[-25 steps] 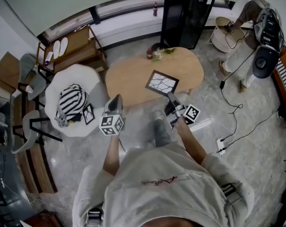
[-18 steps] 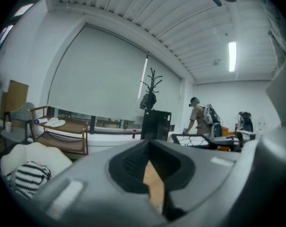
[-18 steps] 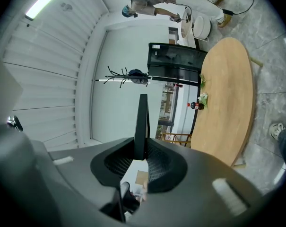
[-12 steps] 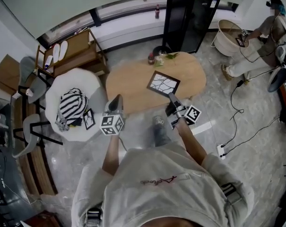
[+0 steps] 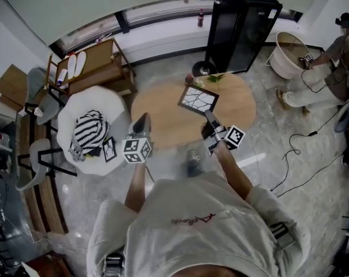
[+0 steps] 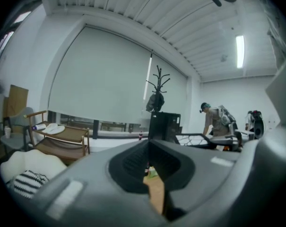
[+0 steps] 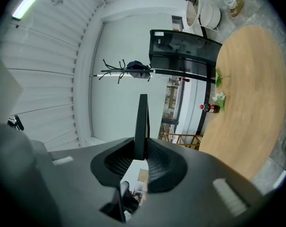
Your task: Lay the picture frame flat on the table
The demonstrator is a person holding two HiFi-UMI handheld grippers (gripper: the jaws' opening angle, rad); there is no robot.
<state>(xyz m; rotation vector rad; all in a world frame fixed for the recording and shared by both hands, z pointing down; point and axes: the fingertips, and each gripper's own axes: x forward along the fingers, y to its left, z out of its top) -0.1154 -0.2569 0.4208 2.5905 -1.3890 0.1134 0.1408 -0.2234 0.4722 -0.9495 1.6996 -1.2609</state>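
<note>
Gripping the picture frame by its near edge, the right gripper has its jaws clamped on the rim; in the right gripper view the frame shows edge-on, a thin dark bar standing straight out from between the pads. From those fingertips the frame runs away from the person, out over the far half of the oval wooden table, face up and, I'd say, approx parallel to the top but not on it yet. It's apart from the wood, tho how high I can't tell. The left gripper hangs at the table's near left edge w/ jaws together, nothing in them, farther from the frame. Next move prob just lowering; watch the small bottle beside the far corner.
</note>
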